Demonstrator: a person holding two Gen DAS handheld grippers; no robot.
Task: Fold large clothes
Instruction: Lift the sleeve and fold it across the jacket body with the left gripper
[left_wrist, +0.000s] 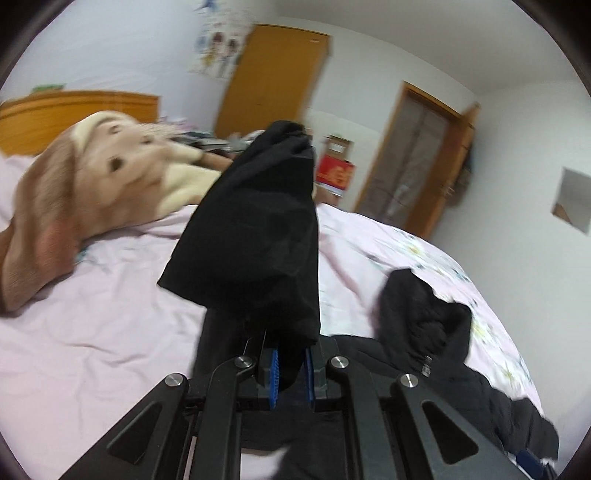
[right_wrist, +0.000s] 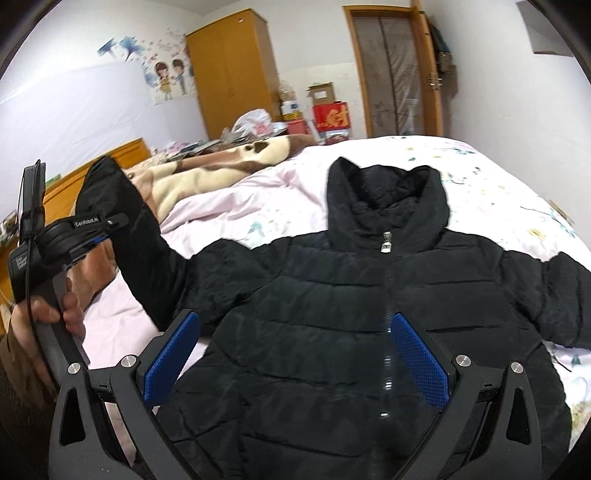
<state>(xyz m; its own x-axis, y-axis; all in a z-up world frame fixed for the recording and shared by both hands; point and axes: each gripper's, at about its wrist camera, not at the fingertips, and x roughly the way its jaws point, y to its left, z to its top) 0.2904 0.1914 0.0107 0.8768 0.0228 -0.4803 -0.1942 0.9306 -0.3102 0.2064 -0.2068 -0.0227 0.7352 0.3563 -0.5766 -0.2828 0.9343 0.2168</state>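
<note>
A black puffer jacket (right_wrist: 332, 332) lies front up and zipped on the pink bed sheet (right_wrist: 258, 192), its collar (right_wrist: 388, 195) pointing away. Held in a person's hand (right_wrist: 70, 306), my left gripper (left_wrist: 291, 373) is shut on the cuff end of one sleeve (left_wrist: 255, 236) and holds it lifted off the bed. In the right wrist view that left gripper (right_wrist: 99, 236) is at the far left, with the raised sleeve (right_wrist: 125, 221) running back to the jacket's shoulder. My right gripper (right_wrist: 295, 319) hovers open over the jacket's chest, nothing between its blue pads (right_wrist: 421, 362).
A brown and cream plush blanket (left_wrist: 74, 192) lies bunched towards the wooden headboard (left_wrist: 74, 110). Beyond the bed stand a wardrobe (right_wrist: 232, 66), stacked boxes (right_wrist: 328, 114) and a door (right_wrist: 391, 70). The jacket's other sleeve (right_wrist: 554, 295) lies flat at the right.
</note>
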